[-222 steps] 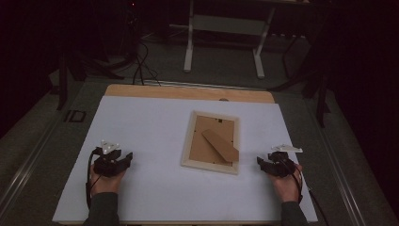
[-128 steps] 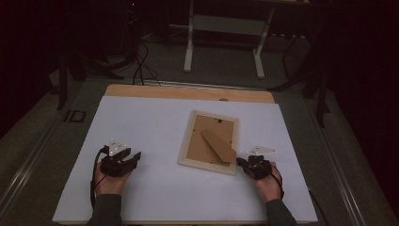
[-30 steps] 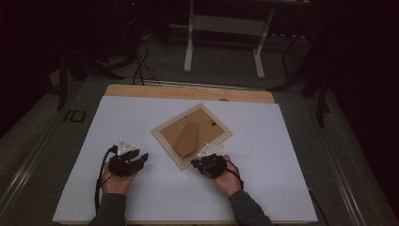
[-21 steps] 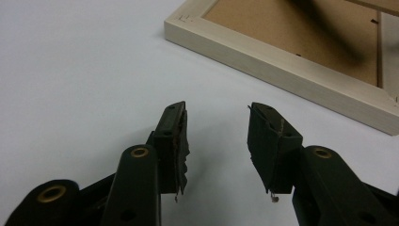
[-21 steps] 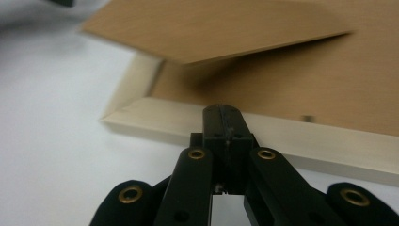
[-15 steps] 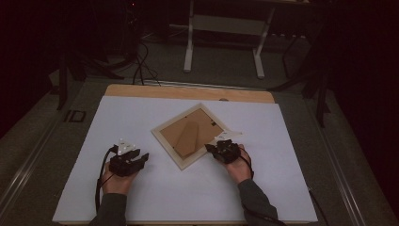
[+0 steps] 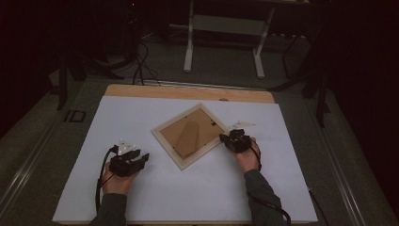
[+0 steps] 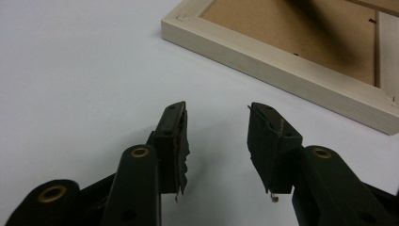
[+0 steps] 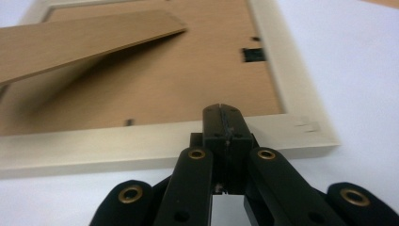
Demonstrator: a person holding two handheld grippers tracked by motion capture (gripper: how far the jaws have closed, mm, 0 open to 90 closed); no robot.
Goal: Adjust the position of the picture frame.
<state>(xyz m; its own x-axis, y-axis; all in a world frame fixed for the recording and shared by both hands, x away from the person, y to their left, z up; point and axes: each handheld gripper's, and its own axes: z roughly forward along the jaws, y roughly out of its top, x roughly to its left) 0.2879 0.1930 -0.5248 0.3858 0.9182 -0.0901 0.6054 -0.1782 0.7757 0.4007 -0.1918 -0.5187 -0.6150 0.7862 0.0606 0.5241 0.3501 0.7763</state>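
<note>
Now the picture frame (image 7: 192,135) lies face-down and turned diamond-wise at mid-table, no longer square. Right gripper (image 7: 233,140), jaws closed and empty, has moved to press its right edge, apparently pushing. Left gripper (image 7: 132,160) rests open, just beside it.

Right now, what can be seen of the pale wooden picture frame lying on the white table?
The pale wooden picture frame lies face down and turned diagonally on the white table sheet. Its brown fibreboard back carries an easel stand lifted slightly. The shut right gripper presses its tips against one rail; the open left gripper stays clear.
</note>
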